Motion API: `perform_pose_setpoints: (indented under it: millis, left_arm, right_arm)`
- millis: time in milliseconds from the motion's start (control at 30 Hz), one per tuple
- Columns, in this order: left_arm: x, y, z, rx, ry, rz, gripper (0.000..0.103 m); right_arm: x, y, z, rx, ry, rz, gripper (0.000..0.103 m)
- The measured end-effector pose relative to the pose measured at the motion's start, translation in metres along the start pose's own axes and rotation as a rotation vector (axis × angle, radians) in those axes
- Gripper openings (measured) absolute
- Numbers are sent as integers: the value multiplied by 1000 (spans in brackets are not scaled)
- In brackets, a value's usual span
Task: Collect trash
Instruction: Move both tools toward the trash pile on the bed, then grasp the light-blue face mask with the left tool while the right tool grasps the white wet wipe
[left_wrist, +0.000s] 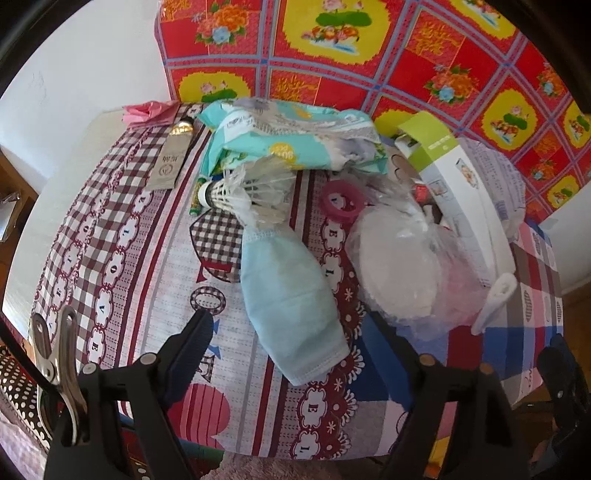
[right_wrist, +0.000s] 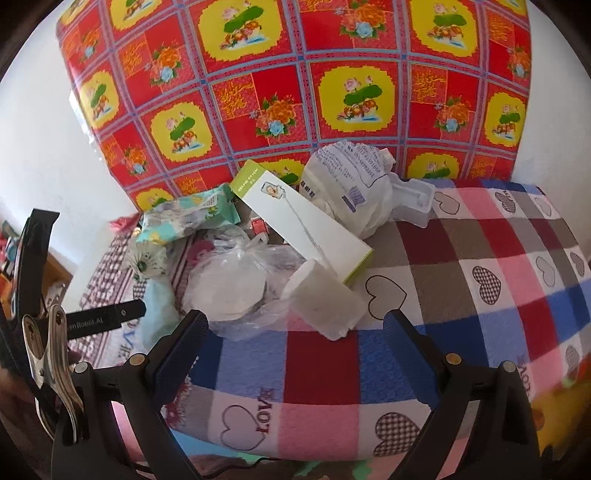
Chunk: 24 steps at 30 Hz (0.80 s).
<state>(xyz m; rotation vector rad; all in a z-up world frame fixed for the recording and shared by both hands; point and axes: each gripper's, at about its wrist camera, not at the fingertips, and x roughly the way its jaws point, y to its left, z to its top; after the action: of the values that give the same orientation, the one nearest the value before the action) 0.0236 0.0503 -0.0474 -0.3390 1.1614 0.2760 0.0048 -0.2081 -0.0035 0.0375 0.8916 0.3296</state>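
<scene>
You are at the start of the collecting, by my reading: both tools hover over the cloth-covered surface (right_wrist: 332, 373) with nothing picked up. Your left gripper (left_wrist: 306, 354) has its jaws wide apart and empty, and the pale blue face mask (left_wrist: 291, 295) lies flat just ahead of them, its near end between the two fingers, so it looks like the first piece to take. Your right gripper (right_wrist: 291, 339) is likewise spread and empty, with a white foam block (right_wrist: 325, 299) lying just beyond its fingertips. For the next move you would lower over the mask and pinch a fold of it, since thin fabric lying flat gives little to grip. Past the mask sit a shuttlecock (left_wrist: 240, 192) and a pink tape ring (left_wrist: 341, 201), and to the right a clear plastic bag (left_wrist: 402, 266) that holds something white and round. Farther back lie a teal wipes packet (left_wrist: 291, 136), a white and green carton (right_wrist: 306, 229) with its flap open, contents hidden, and a crumpled white printed bag (right_wrist: 351, 188). No bin or sack to receive the trash shows in either view.
</scene>
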Motion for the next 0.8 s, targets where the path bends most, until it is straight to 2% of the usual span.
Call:
perform_pose_setpoints:
  millis: [400,800]
  left_arm:
    - [29,7,6,-52,48,31,86]
    - [68,4,16,-85,119,57,86]
  right_arm:
    - [49,-20,-5,-78,100,-14,98]
    - [86,-19,5,-154,133,43,98]
